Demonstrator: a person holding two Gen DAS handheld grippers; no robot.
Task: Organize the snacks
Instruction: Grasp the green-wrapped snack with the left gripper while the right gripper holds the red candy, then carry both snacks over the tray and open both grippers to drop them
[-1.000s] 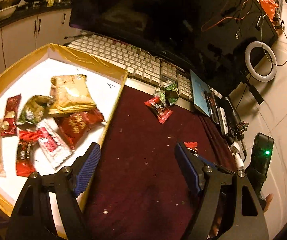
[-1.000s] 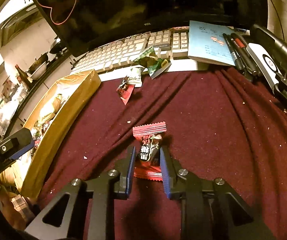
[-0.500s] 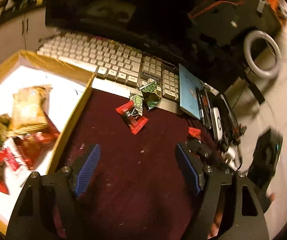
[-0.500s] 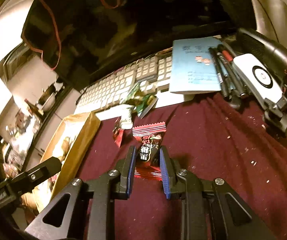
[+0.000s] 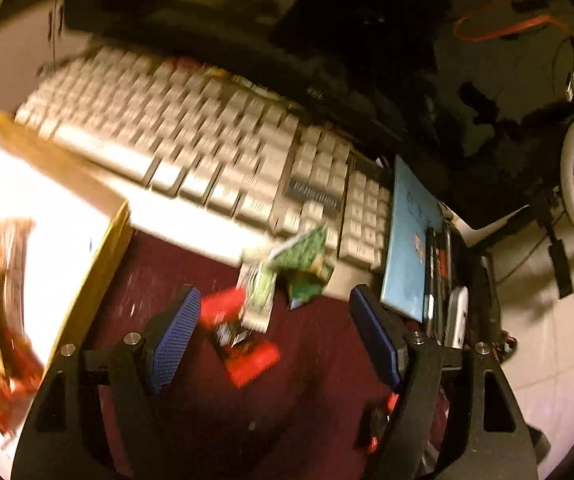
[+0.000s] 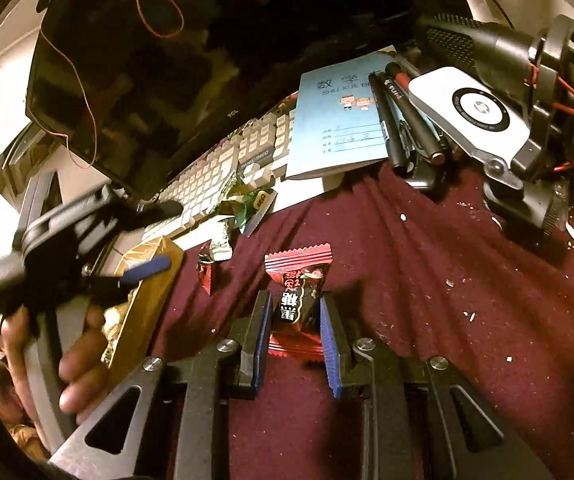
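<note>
Left wrist view, motion-blurred: left claw (image 5: 273, 338) wide open, holding nothing. A red candy wrapper (image 5: 241, 334) lies on the maroon cloth (image 5: 315, 400) between its blue pads, touching neither. Just beyond it, toward the keyboard (image 5: 191, 152), sit a pale-green packet (image 5: 259, 292) and a darker green packet (image 5: 307, 264), the latter overlapping the keyboard's front edge. The yellow-rimmed box (image 5: 95, 264) is left of the keyboard, several snacks inside, too smeared to name. Blue notebook (image 5: 409, 236) right of the keyboard.

Right wrist view: right claw (image 6: 293, 334) closed on a red-and-black candy (image 6: 299, 304), pads pinching the middle, crimped ends sticking out front and back, lifted or resting can't tell. The box (image 6: 147, 292) is left of the keyboard (image 6: 223, 168); the person's hand (image 6: 67, 360) with the left claw (image 6: 139, 256) is over its corner.

Handling guess: packets light, crinkly, slippery film, contents likely crushable. Grip across the padded middle, not the flat crimped ends, with light squeeze. The red wrapper lies askew, so line up the pads first.
</note>
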